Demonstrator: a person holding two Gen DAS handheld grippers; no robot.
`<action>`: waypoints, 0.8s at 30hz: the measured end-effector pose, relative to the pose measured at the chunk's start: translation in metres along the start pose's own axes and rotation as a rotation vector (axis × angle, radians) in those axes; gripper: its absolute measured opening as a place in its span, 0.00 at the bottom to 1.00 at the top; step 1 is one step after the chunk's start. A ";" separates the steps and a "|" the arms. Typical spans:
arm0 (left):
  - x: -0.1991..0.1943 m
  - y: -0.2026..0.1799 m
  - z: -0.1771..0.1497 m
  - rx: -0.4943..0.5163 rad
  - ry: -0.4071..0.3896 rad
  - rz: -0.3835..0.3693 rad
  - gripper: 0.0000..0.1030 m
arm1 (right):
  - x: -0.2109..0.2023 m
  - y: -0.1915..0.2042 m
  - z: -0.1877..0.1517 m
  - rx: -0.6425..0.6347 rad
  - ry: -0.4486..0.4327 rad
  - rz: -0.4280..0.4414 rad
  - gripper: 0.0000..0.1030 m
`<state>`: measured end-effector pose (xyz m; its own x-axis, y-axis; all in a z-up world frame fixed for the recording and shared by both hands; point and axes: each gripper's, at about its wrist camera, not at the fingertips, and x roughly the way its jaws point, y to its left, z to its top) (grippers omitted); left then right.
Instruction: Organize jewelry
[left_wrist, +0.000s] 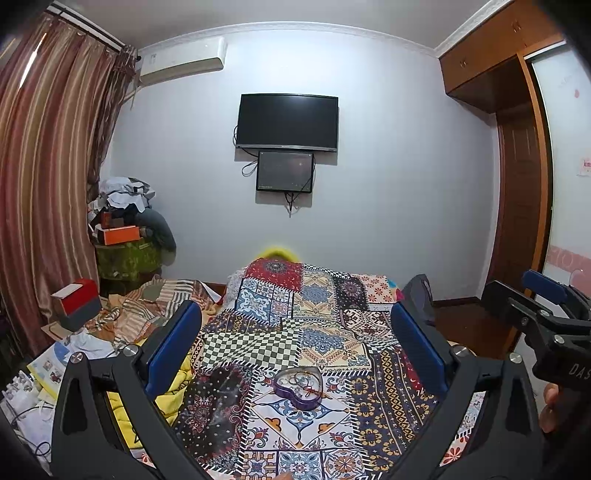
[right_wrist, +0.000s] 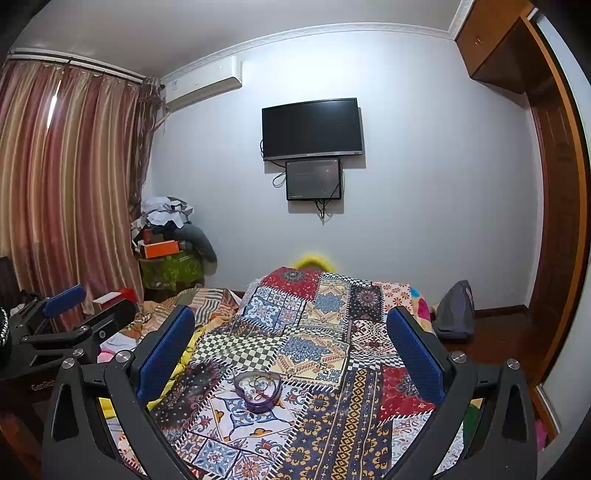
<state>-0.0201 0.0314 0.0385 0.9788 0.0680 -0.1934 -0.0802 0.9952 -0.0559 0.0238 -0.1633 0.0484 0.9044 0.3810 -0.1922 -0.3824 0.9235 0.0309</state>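
**Both grippers spread and empty, one heart-shaped tin ahead on the bed**

Nearest the cameras, the left gripper (left_wrist: 295, 354) stands with its two blue-padded fingers spread wide, nothing between them. The right gripper (right_wrist: 290, 352) is the same: splayed and empty. Each shows at the edge of the other's view, so the two are held side by side, above the near end of the bed (right_wrist: 332, 424).

The relation that matters lies just beyond. One purple heart-shaped tin (left_wrist: 298, 387) sits open on the patchwork bedspread (left_wrist: 332, 347), ahead of and below both grippers and touching neither. In the left wrist view it lies almost on the centre line between the fingers; in the right wrist view the same tin (right_wrist: 258, 396) lies left of centre. The left gripper therefore seems the better lined up, though neither is clearly nearer. The heart's point faces toward the right and the near side, its lobes away to the left; it has no strong long axis.

Inside the tin is a small tangle of jewellery (left_wrist: 301, 380): rings or loops and a thin reddish strand. The pieces are too small to count. No other jewellery can be made out on the bedspread.

Farther off are one red box (left_wrist: 75, 299) at the left, a heap of clothes (left_wrist: 125, 195) in the corner, and two dark screens (left_wrist: 287, 122) on the far wall.
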 end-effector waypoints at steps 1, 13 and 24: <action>0.000 -0.001 0.000 0.000 0.000 0.000 1.00 | 0.000 -0.001 0.000 0.000 0.000 -0.001 1.00; 0.003 -0.001 -0.001 -0.003 0.004 0.001 1.00 | 0.003 -0.001 0.000 0.001 0.006 -0.003 1.00; 0.007 0.002 -0.007 -0.009 0.019 -0.005 1.00 | 0.005 0.001 -0.002 -0.004 0.009 -0.007 1.00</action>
<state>-0.0147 0.0331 0.0307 0.9755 0.0616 -0.2111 -0.0769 0.9949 -0.0653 0.0270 -0.1603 0.0457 0.9052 0.3743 -0.2015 -0.3771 0.9258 0.0255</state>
